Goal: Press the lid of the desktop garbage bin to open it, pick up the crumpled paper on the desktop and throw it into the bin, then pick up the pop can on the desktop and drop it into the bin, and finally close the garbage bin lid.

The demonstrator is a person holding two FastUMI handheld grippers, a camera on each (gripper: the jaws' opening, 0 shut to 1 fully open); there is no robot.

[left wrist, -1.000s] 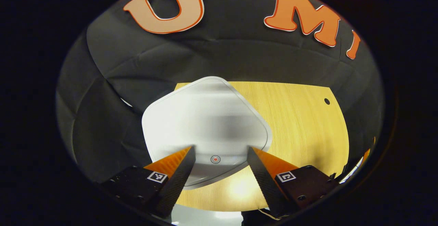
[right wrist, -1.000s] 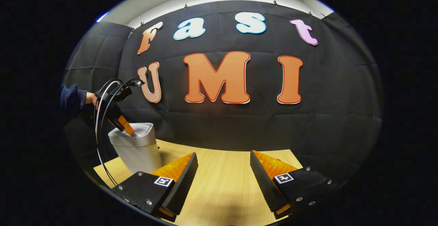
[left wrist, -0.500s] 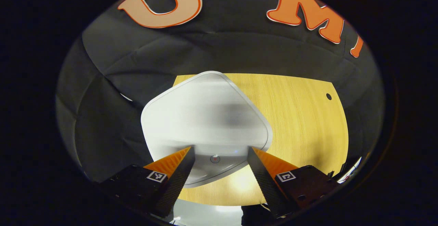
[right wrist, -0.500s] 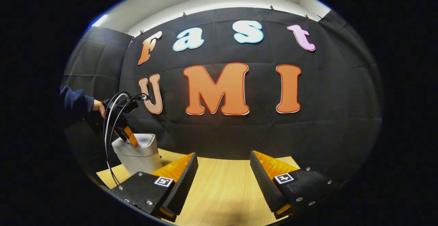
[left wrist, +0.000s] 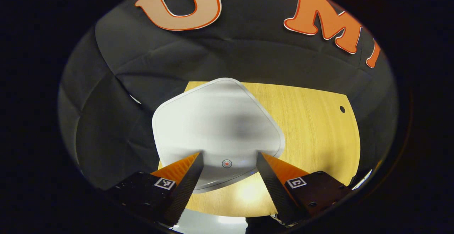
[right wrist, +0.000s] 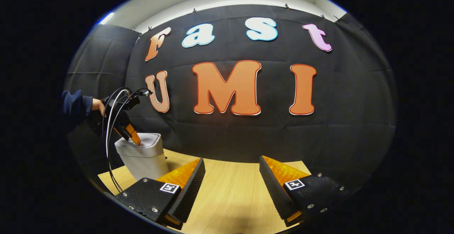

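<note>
Left tool (left wrist: 230, 154): fingers spread wide, nothing between them, poised over the near edge of the bin lid (left wrist: 216, 120). The small round button (left wrist: 226, 163) sits in the gap between the two fingers, close to the lid's near rim. In the right gripper view the left tool (right wrist: 134, 140) angles steeply down onto the lid top, with a finger tip touching or all but touching it; contact cannot be confirmed.

Right tool (right wrist: 230, 165): fingers equally wide apart, holding nothing, held level above the bare wood of the worktop (right wrist: 230, 195) and pointing at the back wall.

Bin (right wrist: 143, 157): white, upright, at the worktop's far left corner, close to the back edge. Lid looks flat and shut.

Step in hand, as judged: either the opening press or the final closing of the lid. With the lid down and no contents to inspect, which of the two cannot be settled. Crumpled paper and pop can cannot be placed from these views.

Next move, if opening: a short, firm push straight down on the button area, then lift clear so the lid can spring up.

Pose: a hand (right wrist: 96, 104) in a dark sleeve (right wrist: 76, 104) grips the left tool from behind and above, wrist tipped forward and down, cables (right wrist: 111, 120) looping off the back.
</note>
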